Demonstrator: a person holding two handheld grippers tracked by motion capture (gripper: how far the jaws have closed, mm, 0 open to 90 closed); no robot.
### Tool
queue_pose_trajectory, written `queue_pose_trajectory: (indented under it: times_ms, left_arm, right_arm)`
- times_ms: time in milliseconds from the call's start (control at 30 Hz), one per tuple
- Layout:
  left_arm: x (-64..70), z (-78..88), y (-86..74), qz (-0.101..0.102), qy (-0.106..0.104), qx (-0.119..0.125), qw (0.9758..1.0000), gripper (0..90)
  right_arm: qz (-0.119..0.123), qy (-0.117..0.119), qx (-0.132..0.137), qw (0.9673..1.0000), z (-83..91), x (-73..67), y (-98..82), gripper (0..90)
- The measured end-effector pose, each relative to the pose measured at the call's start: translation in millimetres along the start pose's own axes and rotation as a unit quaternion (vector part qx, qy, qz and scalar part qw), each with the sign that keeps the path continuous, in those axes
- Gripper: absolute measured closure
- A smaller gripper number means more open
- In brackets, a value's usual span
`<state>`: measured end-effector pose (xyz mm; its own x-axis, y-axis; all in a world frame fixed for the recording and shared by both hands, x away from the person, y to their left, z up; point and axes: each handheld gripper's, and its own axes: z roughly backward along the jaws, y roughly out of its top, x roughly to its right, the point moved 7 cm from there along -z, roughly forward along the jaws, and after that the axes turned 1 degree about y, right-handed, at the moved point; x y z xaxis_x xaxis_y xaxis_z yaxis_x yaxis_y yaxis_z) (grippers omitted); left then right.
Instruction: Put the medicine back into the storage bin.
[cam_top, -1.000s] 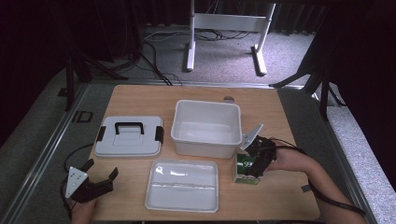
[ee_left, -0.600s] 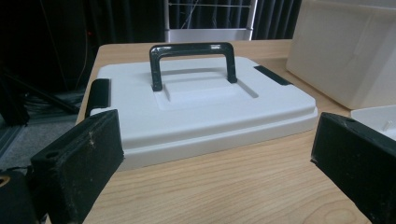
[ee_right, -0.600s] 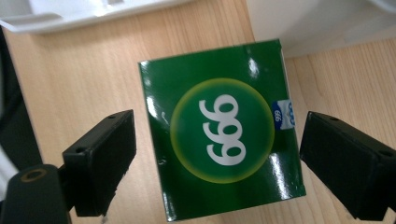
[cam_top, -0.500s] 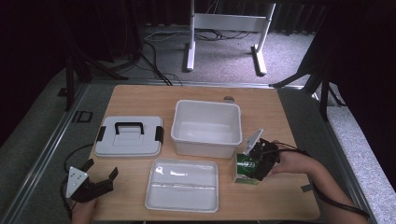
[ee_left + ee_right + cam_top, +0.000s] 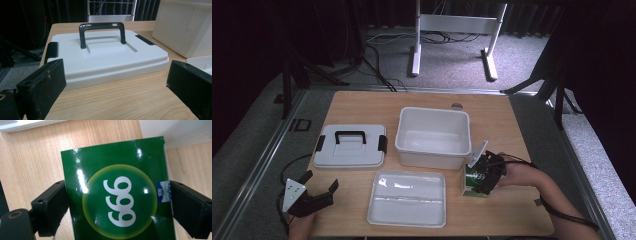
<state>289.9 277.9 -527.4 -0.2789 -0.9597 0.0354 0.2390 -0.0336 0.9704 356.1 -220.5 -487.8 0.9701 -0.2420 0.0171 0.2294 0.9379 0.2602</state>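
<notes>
The right gripper (image 5: 117,202) grasps a glossy green cardboard box with a yellow-rimmed circle and white digits (image 5: 117,192); one black jaw presses each side of it, low over the light wooden table (image 5: 32,157). The left gripper (image 5: 115,85) stands spread and empty, and ahead of its jaws lies a flat white plastic lid with a black handle (image 5: 105,55).

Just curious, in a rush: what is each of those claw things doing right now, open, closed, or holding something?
Left gripper: open, holding nothing, facing the white lid.
Right gripper: its jaws sit against both sides of the green box, closed on it.
</notes>
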Motion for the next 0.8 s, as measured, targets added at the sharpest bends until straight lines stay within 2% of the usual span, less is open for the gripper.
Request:
queue_pose_trajectory:
  times_ms: [167, 267, 500, 567, 667, 800]
  left_arm:
    - [0.1, 0.0, 0.0, 0.001, -0.001, 0.000, 1.0000, 2.1]
    - [0.0, 0.1, 0.0, 0.000, -0.001, 0.001, 1.0000, 2.1]
    - [0.0, 0.2, 0.1, 0.001, 0.000, 0.001, 1.0000, 2.1]
    - [0.1, 0.2, 0.2, 0.001, 0.000, 0.002, 1.0000, 2.1]
    - [0.3, 0.2, 0.1, 0.000, -0.001, 0.002, 1.0000, 2.1]
    - [0.2, 0.0, 0.1, 0.000, -0.001, 0.001, 1.0000, 2.1]
  right_arm:
    - [-0.002, 0.008, -0.004, 1.0000, -3.8, 0.7, -0.2, 9.0]
    - [-0.002, 0.006, -0.003, 1.0000, -3.3, 1.2, 1.4, 12.4]
    - [0.004, -0.002, 0.001, 1.0000, 12.3, -1.3, 0.0, 14.9]
    - [-0.002, -0.002, 0.003, 1.0000, 17.5, -0.7, -1.5, 14.9]
    - [-0.010, -0.011, -0.003, 0.9999, 26.0, 3.0, -7.3, 14.8]
    - [-0.024, -0.039, -0.008, 0.9989, 36.5, 10.7, -15.0, 14.8]
